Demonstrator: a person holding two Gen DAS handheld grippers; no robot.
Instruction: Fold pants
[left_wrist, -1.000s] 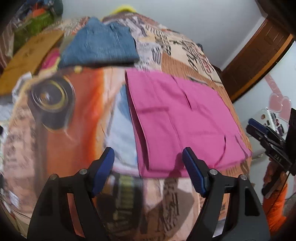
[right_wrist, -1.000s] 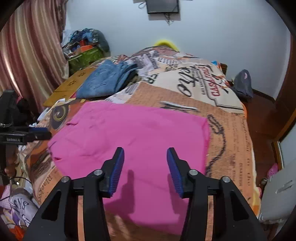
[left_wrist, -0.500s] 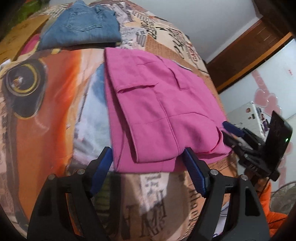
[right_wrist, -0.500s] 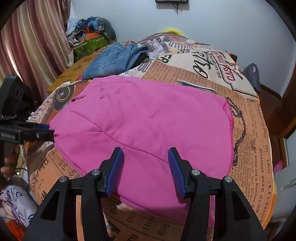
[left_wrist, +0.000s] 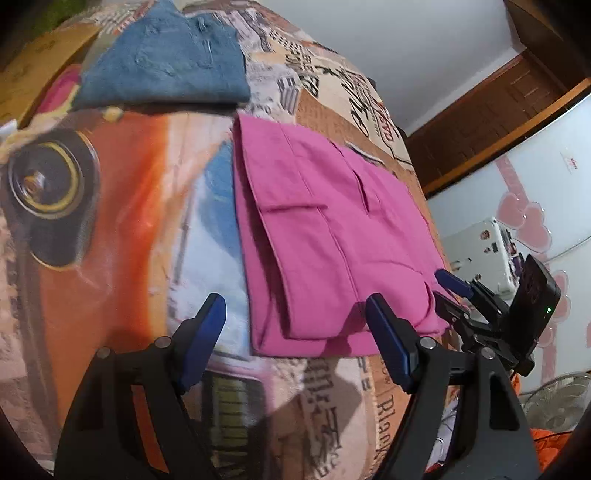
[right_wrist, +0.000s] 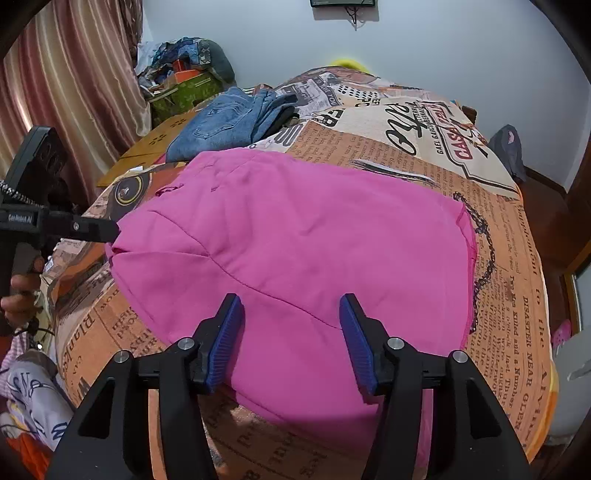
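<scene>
A bed (right_wrist: 509, 280) carries the things, covered by a blanket (left_wrist: 122, 206) with newspaper print and an orange car picture. Pink pants (right_wrist: 295, 258) lie flat on it, near the front edge. Folded jeans (right_wrist: 225, 122) lie further back on the blanket, apart from the pants and near a cardboard sheet (right_wrist: 147, 147).

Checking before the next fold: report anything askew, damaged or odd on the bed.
Nothing damaged or spilled. The pink pants lie flat on the printed blanket, though their near edge droops over the bed's side. The folded jeans sit apart behind them. Both grippers are open and hold nothing.
</scene>
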